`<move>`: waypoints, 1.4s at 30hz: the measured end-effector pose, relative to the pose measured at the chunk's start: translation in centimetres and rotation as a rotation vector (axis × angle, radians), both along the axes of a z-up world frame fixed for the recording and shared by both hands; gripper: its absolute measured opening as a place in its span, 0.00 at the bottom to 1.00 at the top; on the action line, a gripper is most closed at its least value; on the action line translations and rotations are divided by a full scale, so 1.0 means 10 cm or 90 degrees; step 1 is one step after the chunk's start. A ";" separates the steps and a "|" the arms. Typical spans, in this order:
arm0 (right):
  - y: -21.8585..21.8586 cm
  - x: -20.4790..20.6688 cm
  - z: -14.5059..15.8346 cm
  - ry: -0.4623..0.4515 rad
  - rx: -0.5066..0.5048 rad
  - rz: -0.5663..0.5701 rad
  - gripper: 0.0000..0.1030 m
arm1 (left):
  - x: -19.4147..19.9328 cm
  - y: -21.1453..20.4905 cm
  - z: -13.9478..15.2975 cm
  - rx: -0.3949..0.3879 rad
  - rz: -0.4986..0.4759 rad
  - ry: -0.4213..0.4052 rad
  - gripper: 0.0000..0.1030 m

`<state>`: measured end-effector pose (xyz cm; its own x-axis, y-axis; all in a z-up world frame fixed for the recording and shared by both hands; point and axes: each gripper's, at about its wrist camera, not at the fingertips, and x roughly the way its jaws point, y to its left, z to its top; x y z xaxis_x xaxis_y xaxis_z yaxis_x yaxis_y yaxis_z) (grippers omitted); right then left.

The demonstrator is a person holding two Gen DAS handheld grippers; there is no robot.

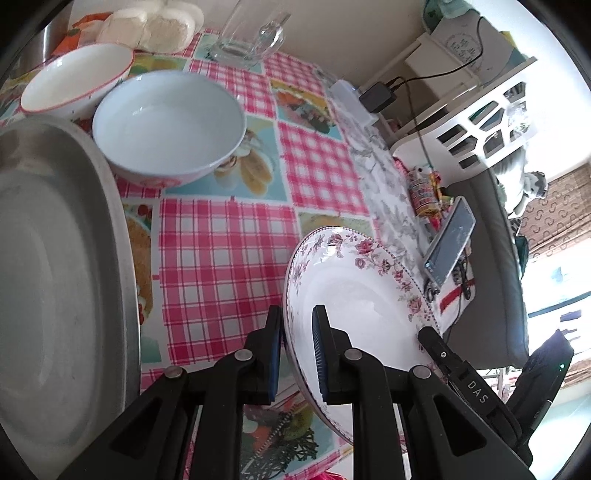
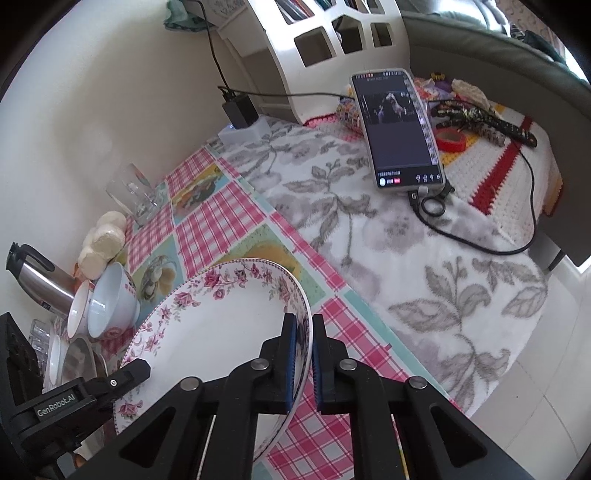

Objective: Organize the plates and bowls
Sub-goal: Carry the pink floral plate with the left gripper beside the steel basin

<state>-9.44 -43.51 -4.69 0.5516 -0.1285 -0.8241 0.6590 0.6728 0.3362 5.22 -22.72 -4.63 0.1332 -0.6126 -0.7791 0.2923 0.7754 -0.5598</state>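
A white plate with a pink flower border (image 1: 354,295) is held tilted over the checked tablecloth (image 1: 221,240), gripped from two sides. My left gripper (image 1: 297,321) is shut on the plate's left rim. My right gripper (image 2: 303,325) is shut on the opposite rim of the plate (image 2: 207,332), and one of its fingers (image 1: 432,339) shows at the plate's far edge in the left wrist view. A pale blue bowl (image 1: 166,122) and a white bowl with a red rim (image 1: 74,77) stand at the back of the table. These bowls (image 2: 110,302) also appear at the left in the right wrist view.
A large grey metal basin (image 1: 55,258) fills the left side. Drinking glasses (image 1: 251,40) and white buns (image 1: 147,26) stand by the wall, along with a steel kettle (image 2: 37,280). A phone (image 2: 399,129) on a cable lies on the leaf-patterned cloth to the right.
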 end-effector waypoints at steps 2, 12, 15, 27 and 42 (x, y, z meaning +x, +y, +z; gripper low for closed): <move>0.01 -0.01 0.07 -0.015 -0.008 -0.002 0.08 | 0.00 0.02 0.07 -0.008 0.002 -0.011 0.16; 0.14 -0.01 0.32 -0.072 -0.030 0.003 0.08 | 0.01 0.19 0.35 -0.035 0.014 -0.055 0.16; 0.21 0.03 0.35 -0.079 -0.031 0.009 0.08 | 0.03 0.27 0.40 -0.038 0.021 -0.062 0.16; 0.59 0.24 0.48 -0.092 -0.039 0.051 0.08 | 0.15 0.72 0.51 -0.037 0.050 -0.079 0.16; 1.30 0.62 0.53 -0.093 -0.045 0.126 0.09 | 0.34 1.52 0.60 -0.019 0.104 -0.098 0.16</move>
<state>-3.20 -30.48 0.63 0.6840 -0.0608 -0.7269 0.4606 0.8087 0.3658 8.67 -7.55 1.35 0.3489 -0.5960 -0.7232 0.2474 0.8029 -0.5423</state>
